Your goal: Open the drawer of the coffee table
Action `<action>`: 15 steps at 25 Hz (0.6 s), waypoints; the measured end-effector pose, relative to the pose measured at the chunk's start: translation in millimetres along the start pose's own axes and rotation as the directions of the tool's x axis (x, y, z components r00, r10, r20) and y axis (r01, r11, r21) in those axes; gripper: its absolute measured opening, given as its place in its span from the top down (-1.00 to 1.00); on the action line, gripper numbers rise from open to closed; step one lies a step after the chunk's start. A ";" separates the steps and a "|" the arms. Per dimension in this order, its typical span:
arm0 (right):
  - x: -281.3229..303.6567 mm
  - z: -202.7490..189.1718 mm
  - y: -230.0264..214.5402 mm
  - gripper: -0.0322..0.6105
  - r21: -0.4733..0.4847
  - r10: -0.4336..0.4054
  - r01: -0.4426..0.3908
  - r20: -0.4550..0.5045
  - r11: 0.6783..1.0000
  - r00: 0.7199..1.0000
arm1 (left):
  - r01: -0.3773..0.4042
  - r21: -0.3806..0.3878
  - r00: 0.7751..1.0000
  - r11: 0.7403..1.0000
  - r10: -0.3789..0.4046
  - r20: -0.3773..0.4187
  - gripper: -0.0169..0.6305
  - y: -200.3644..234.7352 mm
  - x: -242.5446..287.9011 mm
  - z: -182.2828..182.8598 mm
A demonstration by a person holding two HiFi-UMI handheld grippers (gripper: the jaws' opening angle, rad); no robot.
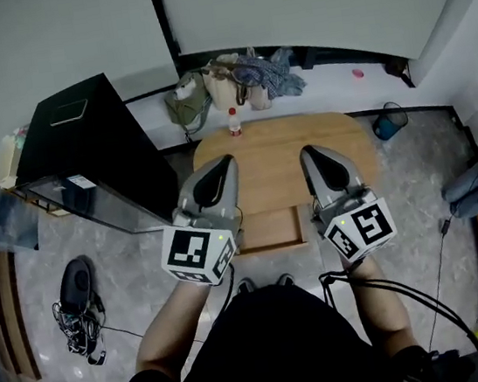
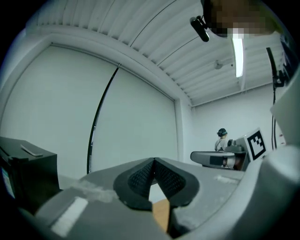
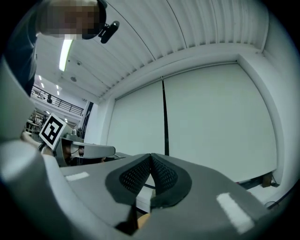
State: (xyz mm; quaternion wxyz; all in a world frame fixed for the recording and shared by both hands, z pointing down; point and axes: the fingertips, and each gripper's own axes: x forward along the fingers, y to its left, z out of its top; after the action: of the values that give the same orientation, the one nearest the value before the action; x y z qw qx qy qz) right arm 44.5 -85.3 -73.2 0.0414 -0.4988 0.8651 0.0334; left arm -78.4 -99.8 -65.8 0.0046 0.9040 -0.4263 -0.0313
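Pale walls and a speckled grey floor [image 1: 400,207] framed the scene, and down in the middle sat the wooden worktop [image 1: 278,158] of the coffee table, a small bottle [image 1: 234,122] upright at its far edge. Its drawer [image 1: 269,228] stood pulled out from the near side, right between the two tools in the head view. Over to the left gripper [image 2: 153,161]: fingers [image 2: 139,177] pressed together, nothing in them! And the right gripper [image 3: 150,157] told the same story, fingers [image 3: 164,176] closed tight on empty air (both aimed level at the white wall). Off left stood a black cabinet [image 1: 91,145], with bags [image 1: 232,81] heaped by the far wall.
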 end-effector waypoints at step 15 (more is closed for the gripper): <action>-34.0 -38.4 21.7 0.90 -0.008 -0.152 0.152 -0.083 0.988 0.985 | -0.037 0.010 0.998 0.999 0.037 -0.049 0.94 34.8 -53.7 -48.1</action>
State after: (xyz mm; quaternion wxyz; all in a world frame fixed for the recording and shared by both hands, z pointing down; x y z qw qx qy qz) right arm 41.3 -49.0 -31.1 0.0072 -0.5642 0.8255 0.0102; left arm -136.3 -81.4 -13.8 0.0117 0.8965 -0.4428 -0.0068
